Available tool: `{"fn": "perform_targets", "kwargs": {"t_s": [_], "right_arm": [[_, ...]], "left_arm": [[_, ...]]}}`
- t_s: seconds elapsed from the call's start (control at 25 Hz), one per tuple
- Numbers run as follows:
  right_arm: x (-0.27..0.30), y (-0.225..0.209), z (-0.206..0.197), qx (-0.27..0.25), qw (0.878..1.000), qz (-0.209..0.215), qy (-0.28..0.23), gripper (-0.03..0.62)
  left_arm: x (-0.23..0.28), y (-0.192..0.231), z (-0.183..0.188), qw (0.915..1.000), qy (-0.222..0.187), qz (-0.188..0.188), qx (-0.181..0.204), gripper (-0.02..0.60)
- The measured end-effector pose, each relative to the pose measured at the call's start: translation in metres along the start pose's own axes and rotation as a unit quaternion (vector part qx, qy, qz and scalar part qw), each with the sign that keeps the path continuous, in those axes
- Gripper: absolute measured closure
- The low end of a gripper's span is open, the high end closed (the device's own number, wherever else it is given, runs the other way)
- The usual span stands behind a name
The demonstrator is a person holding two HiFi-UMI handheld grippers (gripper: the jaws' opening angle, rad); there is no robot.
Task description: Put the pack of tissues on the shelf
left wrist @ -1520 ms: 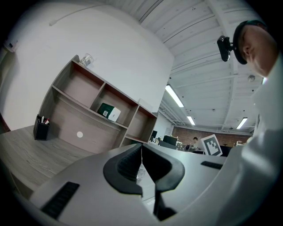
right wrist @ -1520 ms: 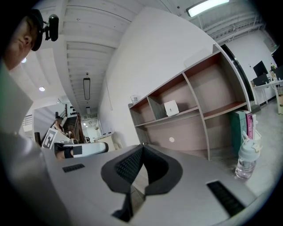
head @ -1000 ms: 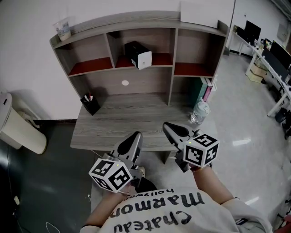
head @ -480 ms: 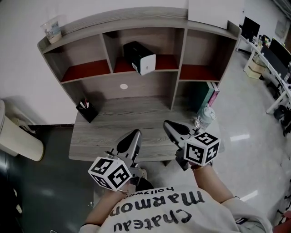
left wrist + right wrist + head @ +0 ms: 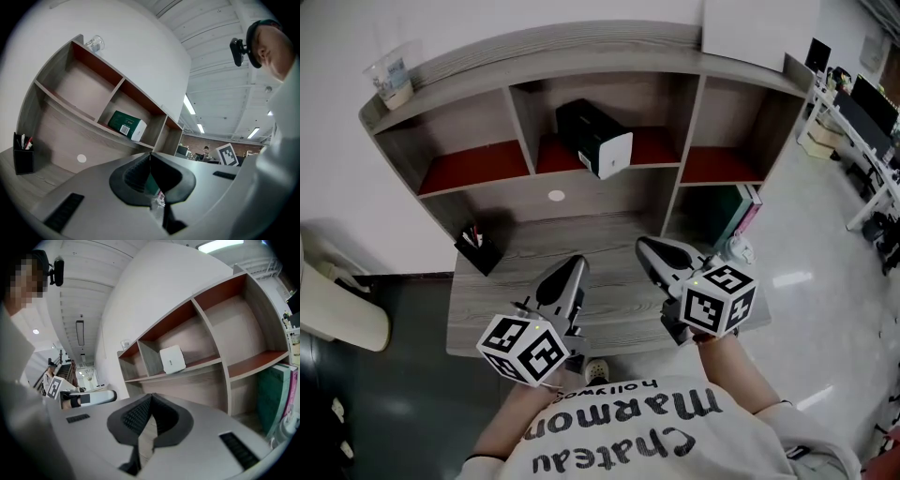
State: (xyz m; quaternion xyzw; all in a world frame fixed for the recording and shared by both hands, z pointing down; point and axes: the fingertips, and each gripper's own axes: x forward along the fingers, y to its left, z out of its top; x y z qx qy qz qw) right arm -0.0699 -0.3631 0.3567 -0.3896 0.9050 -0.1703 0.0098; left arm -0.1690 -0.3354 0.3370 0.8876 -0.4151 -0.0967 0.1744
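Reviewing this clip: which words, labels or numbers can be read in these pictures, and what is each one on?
"Chateau Marmon", with a smaller "hollywoo": shirt, seen upside down, ends cut off.
Pack of tissues: barcode and small print, too small to read.
Marker cubes: black-and-white square patterns, no words.
Nothing else is legible.

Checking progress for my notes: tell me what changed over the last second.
Both the left gripper and right gripper moved forward over the desk, toward the shelf. Nothing was taken hold of or let go. Both stay shut and empty; the pack of tissues stays in the middle compartment.
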Motion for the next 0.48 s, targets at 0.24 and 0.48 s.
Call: {"fn": "perform_targets", "kwargs": {"t_s": [0.24,0.48], "right_arm": [[-0.005,-0.002,0.008,-0.006,1.0,-0.006,-0.008,0.588],[-0.015,-0.002,0.006,-0.013,1.0,-0.007,-0.013,0.588]], "left_arm": [[0.006,-0.005,0.001,0.9999,-0.002,-0.01,0.002,0.563],[0.004,-0.013,-0.005,0.9999,-0.004,-0.012,0.003,0.563]]}}
